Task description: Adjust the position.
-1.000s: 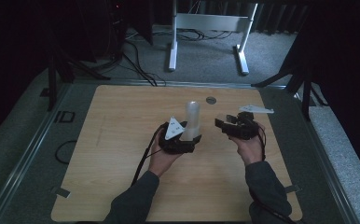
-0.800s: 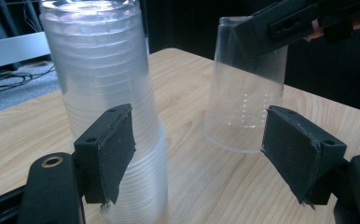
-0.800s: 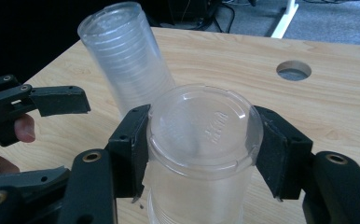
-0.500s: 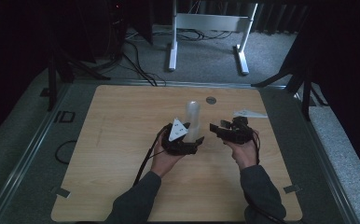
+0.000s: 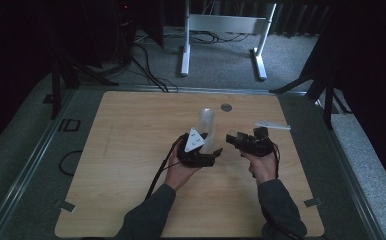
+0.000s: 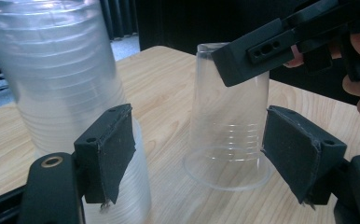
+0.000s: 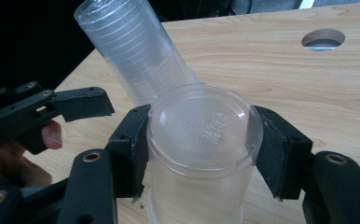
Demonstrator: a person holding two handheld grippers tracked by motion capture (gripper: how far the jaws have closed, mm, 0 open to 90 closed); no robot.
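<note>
— While looking along the right gripper (image 7: 201, 156): closed on anything?

— Clamped on the single cup (image 7: 201, 126); clear plastic, turned mouth down on the table (image 5: 131, 150); pads pressing on both sides just below the upturned base; gripped high, then, with the rim down on the wood.

— And the left gripper (image 6: 206, 140)?

— Standing open; nothing pinched between the pads; aimed at the same single cup from the side, level with its lower half; well short of touching it on either side.

— Where, from above?

— Near the middle of the table, slightly toward the right; both grippers held close together there, tips nearly meeting; single cup hard to make out from that height, being clear.

— Anything beside it?

— A stack of cups (image 6: 57, 79), also clear, also mouth down; taller than the single cup and just beside it; seen just past the left-hand pad in the left gripper view, outside the gap; whether touching that pad, cannot tell; seen leaning in the right gripper view, though perhaps only from the camera's own tilt.

— Farther off?

— A round hole (image 5: 226, 107) in the tabletop, beyond the stack of cups and well apart from it; a hand wrapped round each gripper, dark sleeves coming in from the near edge.
</note>
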